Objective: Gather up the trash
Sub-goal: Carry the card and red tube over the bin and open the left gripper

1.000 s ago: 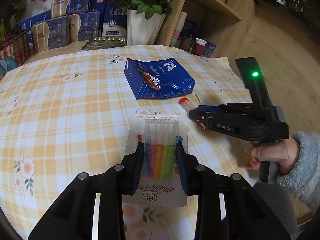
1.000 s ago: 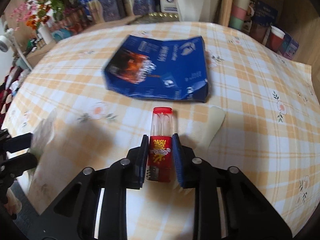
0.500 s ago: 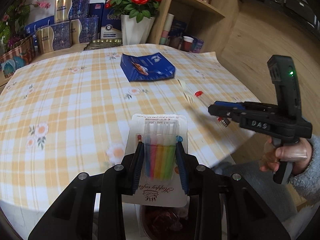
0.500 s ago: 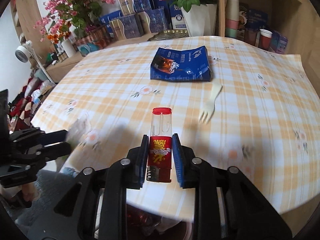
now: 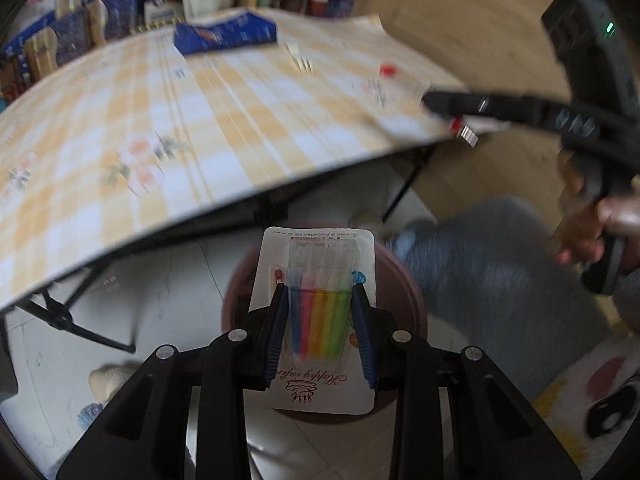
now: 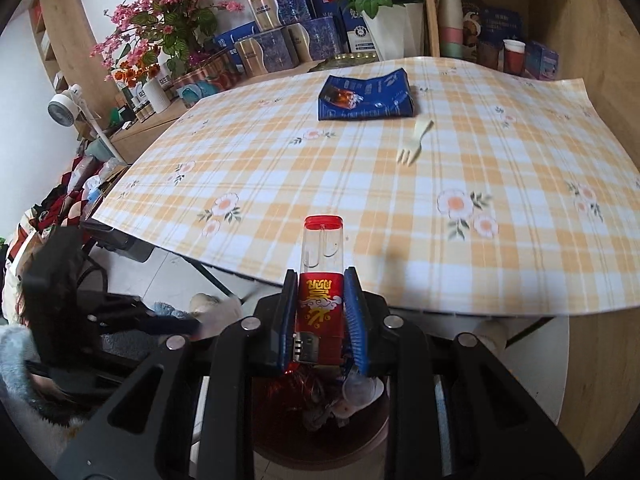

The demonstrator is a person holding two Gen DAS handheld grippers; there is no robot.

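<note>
The left gripper (image 5: 320, 330) is clamped on a candle pack (image 5: 318, 312), long axis along the fingers, hanging directly over the dark red bin (image 5: 404, 280) on the floor below the table edge (image 5: 248, 196). The right gripper (image 6: 322, 312) clasps a lighter (image 6: 320, 280) just above the same bin's trash; both look ready to drop.

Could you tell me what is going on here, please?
A person is clearing trash from a table with a handheld gripper in each hand. The left gripper is shut on a pack of candles, the right gripper on a lighter. Both hang over the brown bin on the floor beside the table, nothing dropped yet. A blue bag and a plastic fork lie on the tablecloth.
</note>
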